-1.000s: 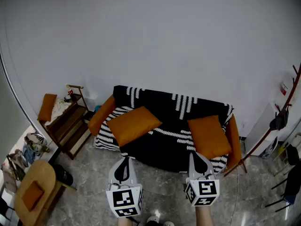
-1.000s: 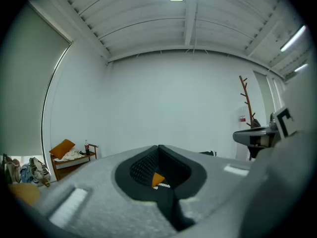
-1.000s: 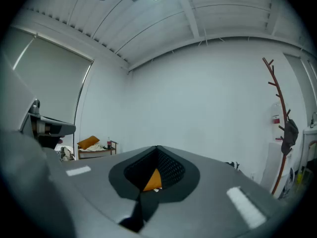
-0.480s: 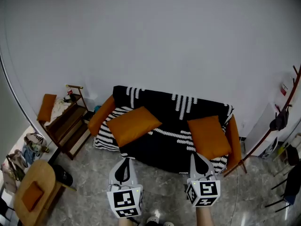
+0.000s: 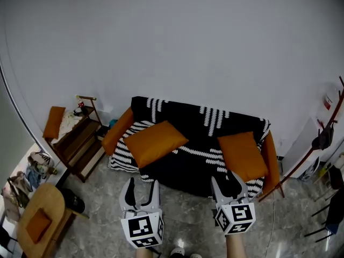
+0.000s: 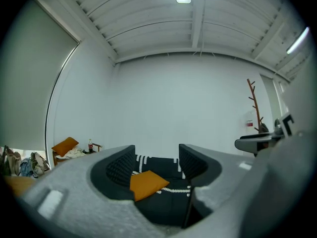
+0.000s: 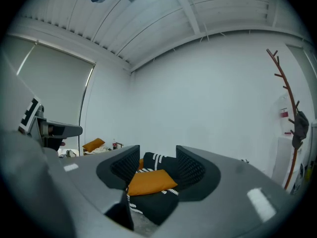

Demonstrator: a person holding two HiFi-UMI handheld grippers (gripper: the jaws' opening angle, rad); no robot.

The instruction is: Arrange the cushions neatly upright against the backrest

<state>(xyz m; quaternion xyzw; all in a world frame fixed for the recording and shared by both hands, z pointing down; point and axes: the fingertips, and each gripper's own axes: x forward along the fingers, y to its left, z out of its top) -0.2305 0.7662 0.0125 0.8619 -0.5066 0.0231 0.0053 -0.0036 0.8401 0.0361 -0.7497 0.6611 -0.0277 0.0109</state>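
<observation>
Standing against the white wall (image 5: 172,47), black sofa (image 5: 188,123) with white stripe pattern and orange sides. Two orange cushions lie on its seat, well apart: left cushion (image 5: 155,142) skewed near the left arm, right cushion (image 5: 243,155) by the right arm, neither upright against the backrest (image 5: 177,112). Left gripper (image 5: 142,185) and right gripper (image 5: 226,180) are held level over the floor in front of the sofa, not touching it. Both sets of jaws have just been opening, now apart, nothing gripped.
</observation>
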